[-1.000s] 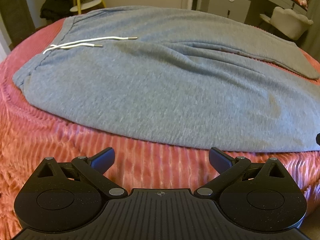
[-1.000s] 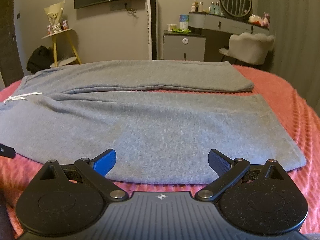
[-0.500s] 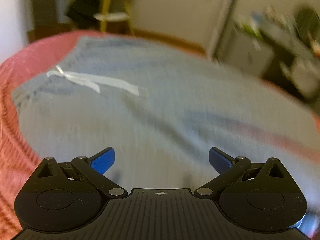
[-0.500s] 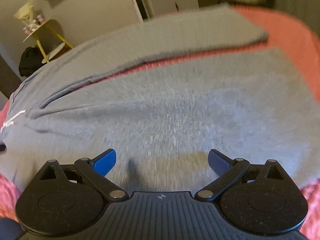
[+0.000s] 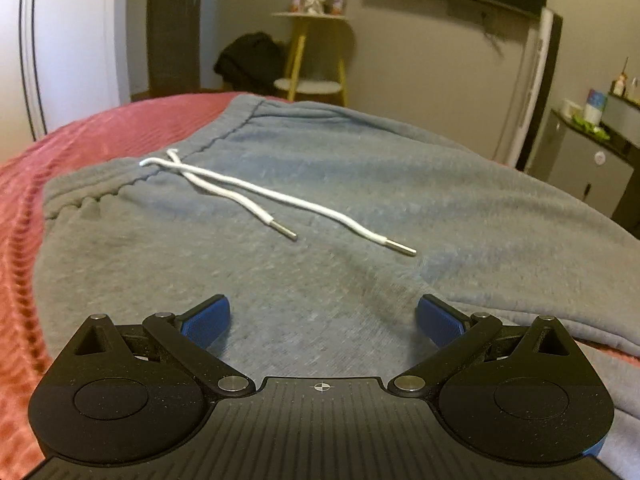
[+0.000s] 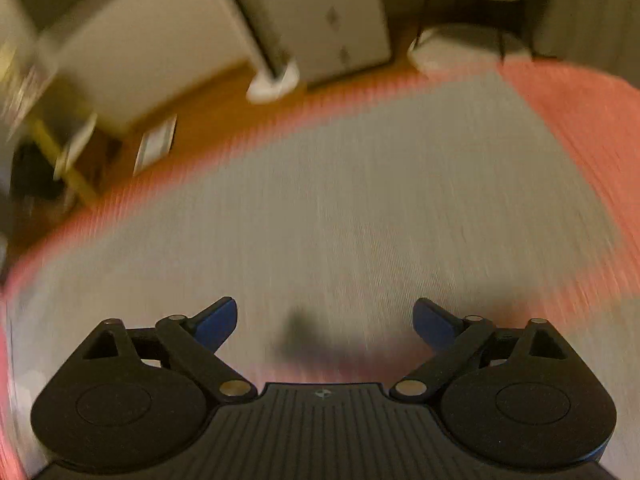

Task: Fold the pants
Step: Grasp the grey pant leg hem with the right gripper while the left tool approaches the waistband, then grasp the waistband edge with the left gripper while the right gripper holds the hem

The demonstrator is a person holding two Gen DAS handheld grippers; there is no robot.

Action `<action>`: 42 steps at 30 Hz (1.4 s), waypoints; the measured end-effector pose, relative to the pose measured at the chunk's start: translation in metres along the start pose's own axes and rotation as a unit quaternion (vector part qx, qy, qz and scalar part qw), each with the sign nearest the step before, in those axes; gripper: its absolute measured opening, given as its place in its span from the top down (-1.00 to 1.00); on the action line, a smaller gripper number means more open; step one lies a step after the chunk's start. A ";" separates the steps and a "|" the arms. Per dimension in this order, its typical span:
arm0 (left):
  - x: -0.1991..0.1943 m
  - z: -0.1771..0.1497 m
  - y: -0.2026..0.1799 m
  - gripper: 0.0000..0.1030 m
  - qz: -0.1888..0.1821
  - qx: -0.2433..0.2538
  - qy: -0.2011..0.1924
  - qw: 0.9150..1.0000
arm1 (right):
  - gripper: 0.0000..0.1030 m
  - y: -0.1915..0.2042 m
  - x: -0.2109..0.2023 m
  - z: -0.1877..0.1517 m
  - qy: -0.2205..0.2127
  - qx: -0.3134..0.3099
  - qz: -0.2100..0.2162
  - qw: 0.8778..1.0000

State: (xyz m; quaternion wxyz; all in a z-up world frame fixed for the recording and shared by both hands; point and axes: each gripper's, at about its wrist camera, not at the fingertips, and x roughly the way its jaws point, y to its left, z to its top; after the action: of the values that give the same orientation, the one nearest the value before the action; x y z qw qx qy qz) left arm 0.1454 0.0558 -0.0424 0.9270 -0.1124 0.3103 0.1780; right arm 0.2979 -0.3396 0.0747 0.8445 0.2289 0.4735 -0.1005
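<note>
Grey sweatpants (image 5: 328, 208) lie flat on a red ribbed bedspread (image 5: 80, 136). In the left wrist view the waistband is at the far left, with a white drawstring (image 5: 256, 192) lying across the front. My left gripper (image 5: 322, 316) is open and empty, low over the upper part of the pants. In the blurred right wrist view a grey pant leg (image 6: 360, 208) fills the middle. My right gripper (image 6: 324, 320) is open and empty over it, near the leg's end.
The bedspread (image 6: 580, 120) edge curves round the far side of the leg. Beyond the bed stand a yellow side table (image 5: 312, 60), a dark bag (image 5: 248, 60), a grey cabinet (image 6: 324, 20) and a pale chair (image 6: 468, 44).
Both grippers have moved forward from the near bed edge to over the pants. The left now faces the waistband and drawstring; the right has tilted down over the far leg. Both stayed open.
</note>
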 end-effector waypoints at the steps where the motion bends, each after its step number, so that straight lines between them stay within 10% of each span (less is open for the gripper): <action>1: 0.002 -0.002 0.001 -1.00 -0.005 -0.006 0.002 1.000 | -0.71 0.002 0.015 0.023 -0.013 0.025 -0.006 1.000; 7: 0.014 -0.016 0.003 -1.00 -0.013 -0.020 -0.014 1.000 | -0.43 -0.001 0.102 0.092 -0.012 0.165 -0.057 0.985; 14: 0.020 -0.021 0.002 -1.00 -0.009 -0.016 -0.021 1.000 | -0.38 0.001 0.133 0.110 -0.024 0.167 -0.131 0.977; 22: 0.020 -0.024 0.010 -1.00 -0.027 -0.036 -0.024 0.999 | 0.95 -0.015 0.106 0.083 -0.090 0.137 -0.122 0.979; 29: 0.018 -0.024 0.013 -1.00 -0.034 -0.042 -0.027 0.998 | 0.96 -0.070 -0.032 -0.036 -0.178 0.140 0.051 0.973; 34: 0.012 -0.021 0.017 -1.00 -0.041 -0.056 -0.025 0.997 | 0.98 -0.115 -0.067 -0.153 -0.190 0.168 0.031 0.967; 38: -0.002 -0.005 0.015 -1.00 -0.080 -0.063 -0.011 0.995 | 0.88 -0.140 -0.054 -0.171 -0.173 0.207 0.019 0.963; 42: -0.019 0.027 0.001 -1.00 -0.142 -0.048 -0.022 0.988 | 0.04 -0.150 -0.054 -0.155 -0.197 0.230 0.079 0.950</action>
State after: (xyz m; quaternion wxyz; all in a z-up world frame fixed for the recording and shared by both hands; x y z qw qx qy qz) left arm 0.1457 0.0605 -0.0098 0.9431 -0.1955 0.2619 0.0613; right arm 0.0939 -0.3987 0.0071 0.8505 0.4298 0.2421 -0.1827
